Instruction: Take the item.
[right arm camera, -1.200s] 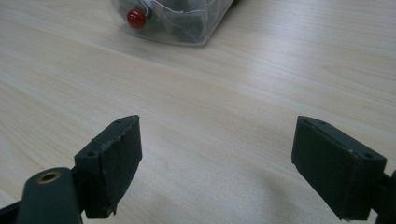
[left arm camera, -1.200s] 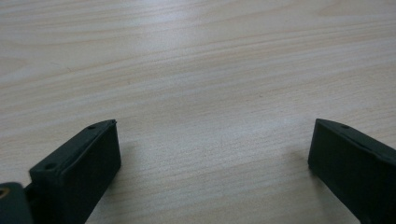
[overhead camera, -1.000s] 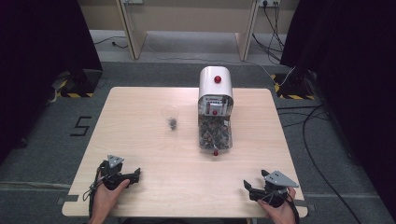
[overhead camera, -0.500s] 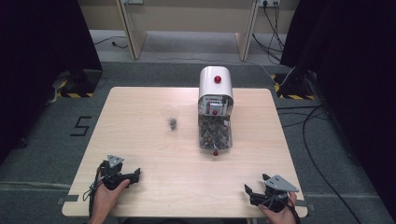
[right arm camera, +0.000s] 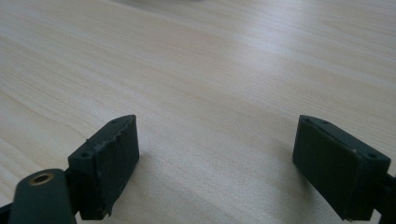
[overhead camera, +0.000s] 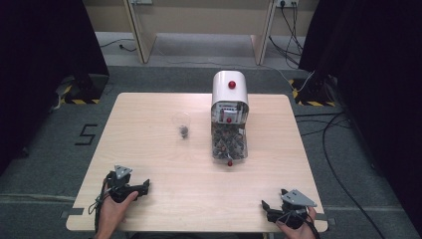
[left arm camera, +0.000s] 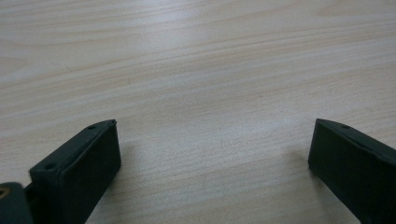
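Start position: both grippers parked at the near edge, dispensing not yet begun.

The left gripper (overhead camera: 142, 187) rests near the table's (overhead camera: 149, 124) near-left corner, the right gripper (overhead camera: 268, 209) at the near-right corner; each has its jaws spread wide, holding nothing. Toward mid-table stands a clear plastic cup (overhead camera: 181, 124) containing a few dark pieces at its bottom. Just right of centre, reaching to the far edge, stands the white dispenser (overhead camera: 229, 119); its clear hopper is well filled with dark pieces. Judged next move: reach forward to the cup.
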Available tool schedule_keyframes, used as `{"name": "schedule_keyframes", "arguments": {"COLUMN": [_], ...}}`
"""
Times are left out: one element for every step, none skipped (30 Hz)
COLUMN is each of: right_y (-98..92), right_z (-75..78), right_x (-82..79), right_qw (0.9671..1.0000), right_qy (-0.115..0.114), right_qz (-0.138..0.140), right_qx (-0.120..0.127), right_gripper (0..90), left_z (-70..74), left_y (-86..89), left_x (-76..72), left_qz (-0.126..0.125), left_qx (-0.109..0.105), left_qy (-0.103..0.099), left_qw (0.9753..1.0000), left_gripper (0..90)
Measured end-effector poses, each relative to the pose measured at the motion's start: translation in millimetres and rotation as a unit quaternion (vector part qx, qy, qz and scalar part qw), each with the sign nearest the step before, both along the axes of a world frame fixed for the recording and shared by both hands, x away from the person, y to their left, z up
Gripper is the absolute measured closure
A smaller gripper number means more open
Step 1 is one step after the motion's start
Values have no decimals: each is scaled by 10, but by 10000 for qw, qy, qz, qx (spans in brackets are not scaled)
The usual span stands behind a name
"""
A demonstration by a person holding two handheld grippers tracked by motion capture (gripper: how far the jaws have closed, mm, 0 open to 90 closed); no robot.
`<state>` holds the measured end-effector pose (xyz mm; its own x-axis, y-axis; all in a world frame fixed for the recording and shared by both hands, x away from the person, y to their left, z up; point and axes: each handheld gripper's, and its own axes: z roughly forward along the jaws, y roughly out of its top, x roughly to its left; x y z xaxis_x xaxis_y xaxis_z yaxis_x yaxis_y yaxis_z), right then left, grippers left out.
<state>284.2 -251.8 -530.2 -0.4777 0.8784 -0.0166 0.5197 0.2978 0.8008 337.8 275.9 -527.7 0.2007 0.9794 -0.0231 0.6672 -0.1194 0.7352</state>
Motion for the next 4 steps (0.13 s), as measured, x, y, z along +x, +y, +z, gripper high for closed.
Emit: {"name": "schedule_keyframes", "arguments": {"right_y": [-2,-3,-3,-2], "right_z": [-1,-2,-1,0], "right_x": [0,0,1,2], "right_qw": [10000,10000,10000,10000], "right_qy": [3,0,3,7], "right_qz": [-1,3,3,5], "right_qx": [7,6,5,8], "right_gripper": [153,153,153,153], "left_z": [0,0,0,0], "left_y": [0,0,0,0], "left_x": [0,0,0,0], "left_qz": [2,1,1,1], "left_qx": [-1,0,-1,-1], "left_qy": [0,1,0,0], "left_qw": [10000,10000,10000,10000], "left_gripper": [18,18,18,18]}}
